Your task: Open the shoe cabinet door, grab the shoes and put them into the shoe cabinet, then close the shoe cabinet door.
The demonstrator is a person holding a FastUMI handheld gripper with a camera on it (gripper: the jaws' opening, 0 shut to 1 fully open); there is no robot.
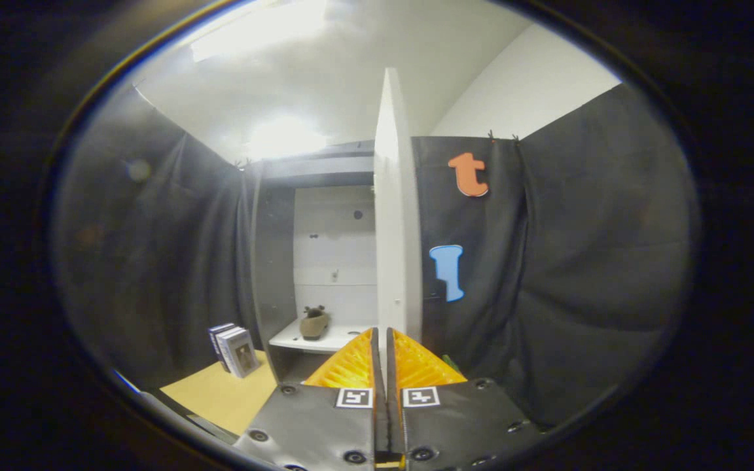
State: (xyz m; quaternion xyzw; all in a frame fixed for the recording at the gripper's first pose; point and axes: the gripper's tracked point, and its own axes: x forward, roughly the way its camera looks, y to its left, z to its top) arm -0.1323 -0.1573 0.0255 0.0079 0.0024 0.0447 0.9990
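Note:
The white cabinet door (393,209) stands open, seen edge-on, rising straight up ahead of my gripper (382,333). Its lower edge runs down into the narrow gap between my two fingers, which are closed against it from both sides. Left of the door, the cabinet's inside (334,261) is in view with a white shelf (315,340). A brown shoe (315,322) sits on that shelf, beyond my left finger.
Two boxes or books (233,350) stand on the tan table surface (226,392) left of the cabinet. Black cloth hangs on both sides and behind. A small green thing (450,363) peeks out just right of my right finger.

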